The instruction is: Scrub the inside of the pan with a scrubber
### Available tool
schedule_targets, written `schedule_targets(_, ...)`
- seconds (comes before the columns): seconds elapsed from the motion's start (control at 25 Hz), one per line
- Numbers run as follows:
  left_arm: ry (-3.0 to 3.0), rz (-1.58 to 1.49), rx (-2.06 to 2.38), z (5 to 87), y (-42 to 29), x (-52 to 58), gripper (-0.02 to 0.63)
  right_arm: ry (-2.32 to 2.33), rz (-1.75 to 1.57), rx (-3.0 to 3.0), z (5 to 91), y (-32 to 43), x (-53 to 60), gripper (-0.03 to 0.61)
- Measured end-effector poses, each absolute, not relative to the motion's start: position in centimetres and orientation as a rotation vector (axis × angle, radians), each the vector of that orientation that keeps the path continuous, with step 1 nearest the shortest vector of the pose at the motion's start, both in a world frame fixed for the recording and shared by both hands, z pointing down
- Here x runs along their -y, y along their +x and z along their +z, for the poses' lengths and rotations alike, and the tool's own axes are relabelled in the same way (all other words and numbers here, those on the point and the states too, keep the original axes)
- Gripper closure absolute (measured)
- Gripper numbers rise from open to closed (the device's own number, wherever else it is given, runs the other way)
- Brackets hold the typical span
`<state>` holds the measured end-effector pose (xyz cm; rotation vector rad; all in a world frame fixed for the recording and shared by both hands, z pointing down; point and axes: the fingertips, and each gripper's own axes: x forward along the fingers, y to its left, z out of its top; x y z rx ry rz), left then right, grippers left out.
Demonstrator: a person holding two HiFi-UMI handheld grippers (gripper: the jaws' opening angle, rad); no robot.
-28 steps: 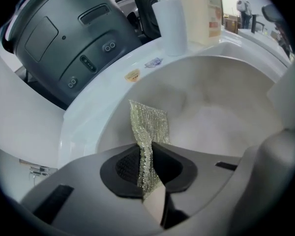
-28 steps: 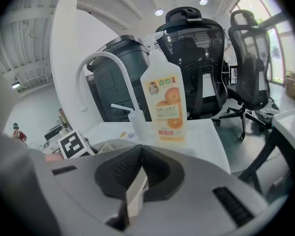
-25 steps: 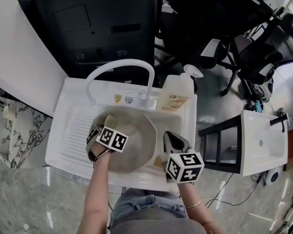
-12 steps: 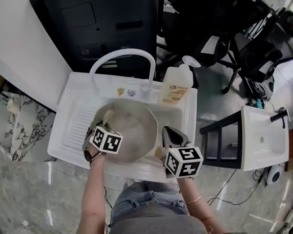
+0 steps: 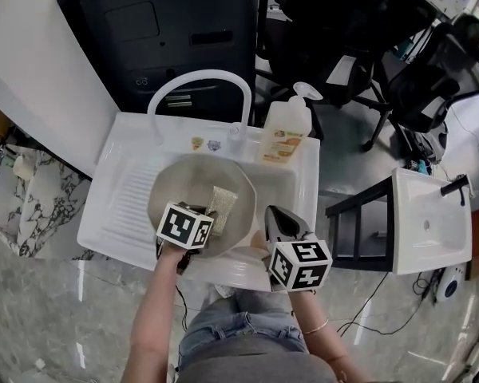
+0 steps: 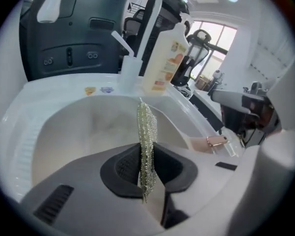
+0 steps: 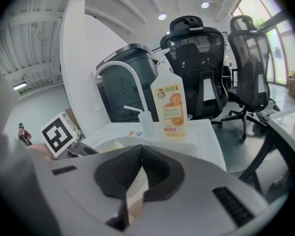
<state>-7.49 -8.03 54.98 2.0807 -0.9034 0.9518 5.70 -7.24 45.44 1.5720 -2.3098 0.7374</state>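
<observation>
Left gripper (image 6: 146, 168) is being squeezed shut on the scrubber (image 6: 146, 132), inside the pan (image 5: 184, 186)
Right gripper (image 7: 137, 181) is seemingly being clamped on the handle (image 6: 216, 142) at the sink's (image 5: 128, 190) front edge, probably so nothing's sliding.

Faucet (image 5: 199, 94) is arching over the sink's (image 5: 305, 190) back, soap bottle (image 5: 286, 130) crowding the back right corner. Left gripper (image 6: 147, 163) with the scrubber (image 5: 222, 204) is filling the pan's (image 5: 184, 186) front; right gripper (image 5: 278, 219), gripping the pan, is blocking its right. Ribbed drainboard (image 5: 121, 206) is lying open.
</observation>
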Motion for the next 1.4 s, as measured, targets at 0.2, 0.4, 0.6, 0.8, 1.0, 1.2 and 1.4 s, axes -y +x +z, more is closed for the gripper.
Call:
schedule_targets(0.2,2.073,0.919,0.766,55.4,-4.8,7.2,0.552,1.616,0.758,2.284,45.8,7.2,6.4,0.568)
schedule_targets(0.4,1.987,0.984,0.618,57.6,-4.6,6.4,0.552,1.639,0.785,2.263,46.3,8.3,6.2,0.568)
schedule_targets(0.6,1.913,1.138,0.542,59.6,-5.8,5.9,0.554,1.627,0.792,2.269,46.5,8.1,6.7,0.568)
schedule_targets(0.8,1.864,1.415,0.5,61.5,-8.1,5.4,0.554,1.604,0.782,2.282,46.3,7.3,7.8,0.568)
schedule_targets(1.0,1.817,1.615,0.447,62.7,-10.2,4.7,0.554,1.586,0.779,2.282,46.2,6.5,8.8,0.568)
schedule_targets(1.2,1.781,1.761,0.417,63.1,-12.5,4.5,0.554,1.554,0.778,2.283,46.4,5.4,9.6,0.568)
schedule_targets(1.4,1.755,1.861,0.437,62.8,-14.6,5.0,0.554,1.519,0.775,2.29,46.6,4.1,10.4,0.568)
